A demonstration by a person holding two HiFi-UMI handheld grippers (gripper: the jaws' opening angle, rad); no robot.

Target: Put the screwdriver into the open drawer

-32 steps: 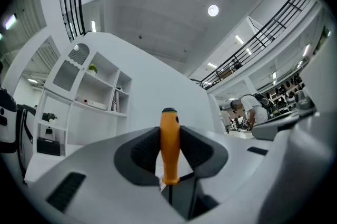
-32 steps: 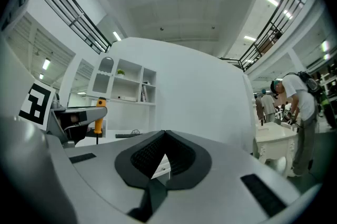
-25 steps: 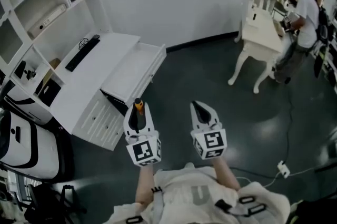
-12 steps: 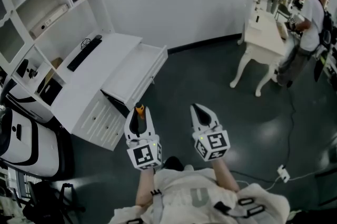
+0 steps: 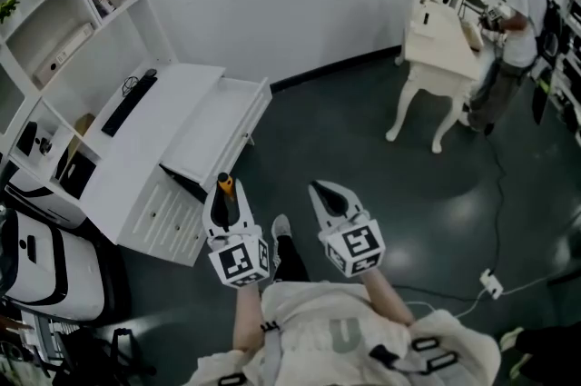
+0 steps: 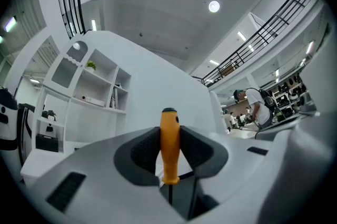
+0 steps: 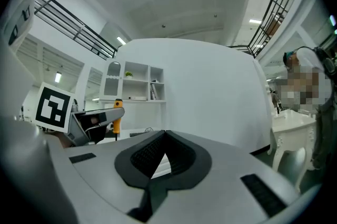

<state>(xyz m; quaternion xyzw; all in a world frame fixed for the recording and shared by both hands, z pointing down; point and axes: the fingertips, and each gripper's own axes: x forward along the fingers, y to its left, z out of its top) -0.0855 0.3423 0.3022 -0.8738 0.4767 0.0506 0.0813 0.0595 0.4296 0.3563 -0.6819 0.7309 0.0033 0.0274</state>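
Observation:
My left gripper is shut on the screwdriver, whose orange handle stands upright between the pads, shaft pointing down. It hovers just short of the open white drawer that juts from the white desk. My right gripper is shut with nothing in it, to the right of the left one, over the dark floor. In the right gripper view the left gripper and the orange handle show at the left.
White shelves rise behind the desk, which carries a black keyboard. A white machine stands at the left edge. A white table with a person beside it is at the far right. A cable and plug lie on the floor.
Both grippers and the view have drifted toward the desk, so the screwdriver tip is closer to the drawer's front. Both grips are unchanged.

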